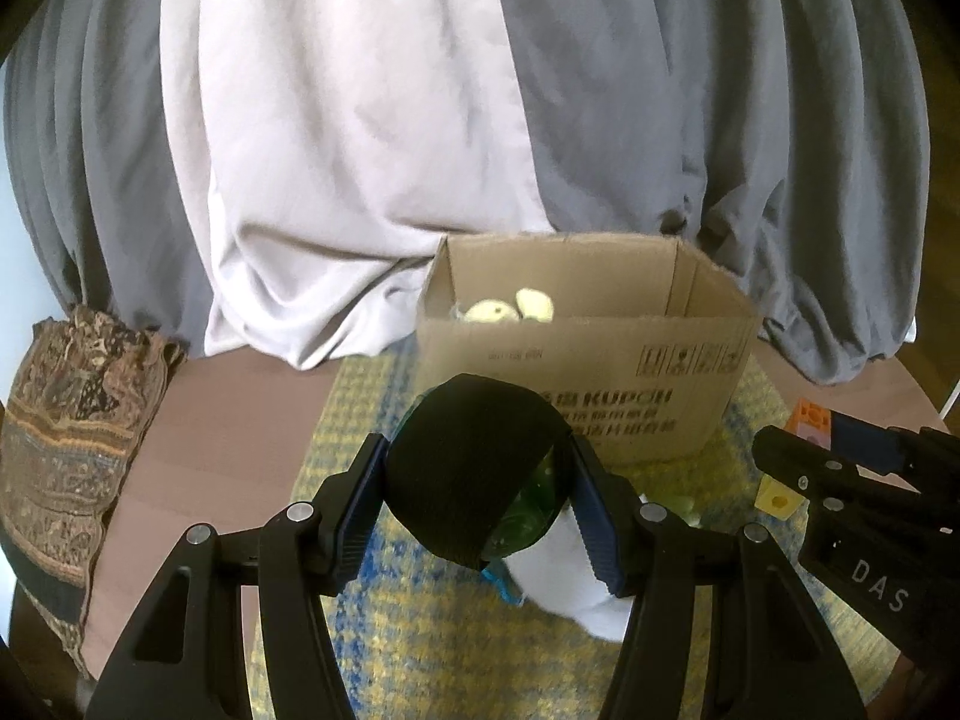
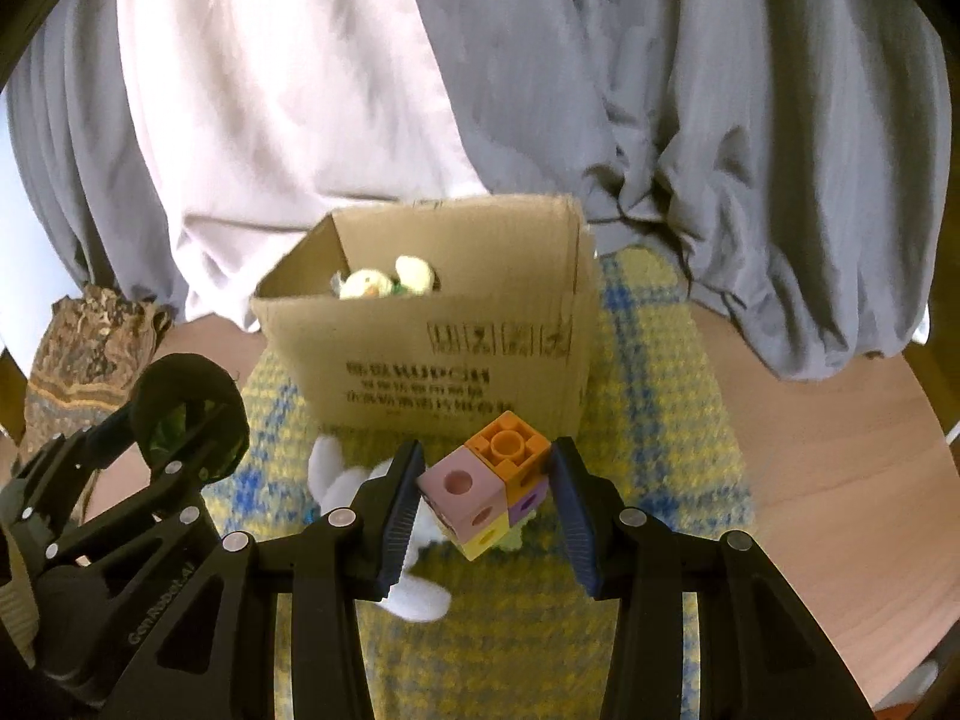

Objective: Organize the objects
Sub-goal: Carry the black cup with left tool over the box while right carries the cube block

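Cardboard box [image 2: 444, 324] stands open at the far side of a yellow-and-blue woven mat [image 2: 660, 420] on a brown wooden table [image 2: 840, 468], pale toys inside it. Grey and white curtains [image 1: 360, 120] hang behind. Near the box, the left gripper [image 1: 477, 480] clamps a black-banded green ball [image 1: 468, 462]; the right gripper [image 2: 486, 489] pinches a block cluster [image 2: 486, 486]. A patterned cloth [image 1: 66, 432] lies far left, a white plush [image 2: 414, 594] on the mat.
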